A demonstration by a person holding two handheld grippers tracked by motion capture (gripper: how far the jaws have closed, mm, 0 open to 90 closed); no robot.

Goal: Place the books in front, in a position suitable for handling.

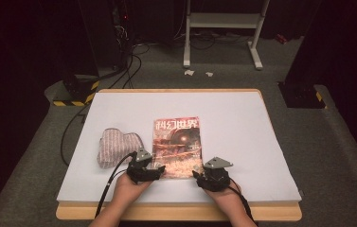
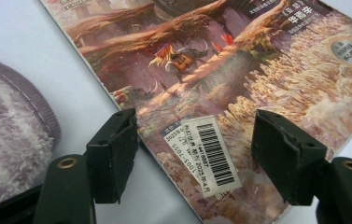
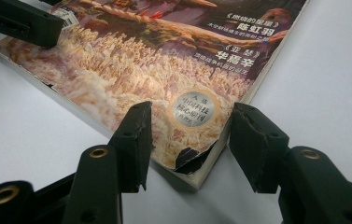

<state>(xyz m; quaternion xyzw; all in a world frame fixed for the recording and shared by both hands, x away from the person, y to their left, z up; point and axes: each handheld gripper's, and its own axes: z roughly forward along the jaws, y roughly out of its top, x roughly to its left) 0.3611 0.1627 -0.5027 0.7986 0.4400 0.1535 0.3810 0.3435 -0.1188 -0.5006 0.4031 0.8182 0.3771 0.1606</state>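
Magazine (image 1: 176, 147) lies closed at frame centre beside the pouch (image 1: 118, 146), left gripper (image 1: 153, 171) and right gripper (image 1: 199, 176) both apart, straddling its near corners, nothing gripped or lifted yet.

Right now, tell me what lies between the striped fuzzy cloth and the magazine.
Nothing: a narrow strip of bare white table cover separates the cloth from the magazine, seen in the left gripper view and the high view.
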